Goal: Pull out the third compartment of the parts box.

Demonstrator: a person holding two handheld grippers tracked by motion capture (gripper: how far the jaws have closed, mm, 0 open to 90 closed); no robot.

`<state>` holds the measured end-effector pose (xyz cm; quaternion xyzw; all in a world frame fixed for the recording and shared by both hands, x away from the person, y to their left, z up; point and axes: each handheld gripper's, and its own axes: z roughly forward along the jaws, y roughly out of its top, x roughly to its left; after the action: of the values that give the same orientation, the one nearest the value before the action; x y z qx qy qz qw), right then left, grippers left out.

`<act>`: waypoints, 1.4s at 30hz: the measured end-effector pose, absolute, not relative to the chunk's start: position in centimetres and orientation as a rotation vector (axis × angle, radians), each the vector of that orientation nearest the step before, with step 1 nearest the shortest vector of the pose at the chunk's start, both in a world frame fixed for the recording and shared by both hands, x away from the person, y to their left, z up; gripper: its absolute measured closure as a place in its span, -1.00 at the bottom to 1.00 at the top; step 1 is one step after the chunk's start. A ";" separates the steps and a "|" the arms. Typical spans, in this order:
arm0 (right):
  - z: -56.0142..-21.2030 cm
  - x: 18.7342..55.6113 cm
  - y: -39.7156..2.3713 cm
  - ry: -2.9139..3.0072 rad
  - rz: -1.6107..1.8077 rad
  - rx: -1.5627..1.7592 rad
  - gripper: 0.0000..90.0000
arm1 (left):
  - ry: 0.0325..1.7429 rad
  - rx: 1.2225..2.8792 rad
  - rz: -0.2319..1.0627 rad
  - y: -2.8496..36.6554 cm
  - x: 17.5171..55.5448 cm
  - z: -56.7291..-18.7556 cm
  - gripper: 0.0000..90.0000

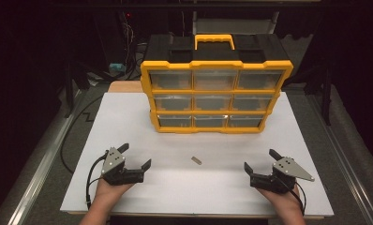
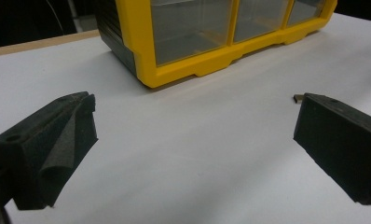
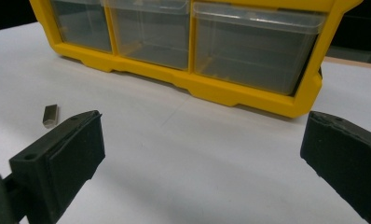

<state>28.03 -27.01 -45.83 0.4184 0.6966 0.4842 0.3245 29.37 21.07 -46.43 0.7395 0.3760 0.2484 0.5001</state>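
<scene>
- The left gripper (image 1: 137, 156) rests near the front edge of the white table (image 1: 128, 117), jaws spread wide and holding nothing.
- One small metal block (image 1: 196, 160) lies flat on the table between the two grippers, well in front of the yellow drawer cabinet (image 1: 216, 89).
- The right gripper (image 1: 260, 161) rests at the front right, jaws also wide apart and empty.
- To pick the block up well, I would bring one gripper low and square across its short sides before closing.
- Count: two grippers, one block, one cabinet with nine clear drawers.
</scene>
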 end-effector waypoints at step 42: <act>-45.5 34.9 -24.7 1.793 1.205 1.105 -1.00 | 0.944 1.777 0.572 21.3 29.3 -46.9 -0.99</act>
<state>34.90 -24.68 -45.53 0.4266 0.6922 0.4653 0.3499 29.29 21.33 -46.88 0.7351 0.3905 0.2364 0.5011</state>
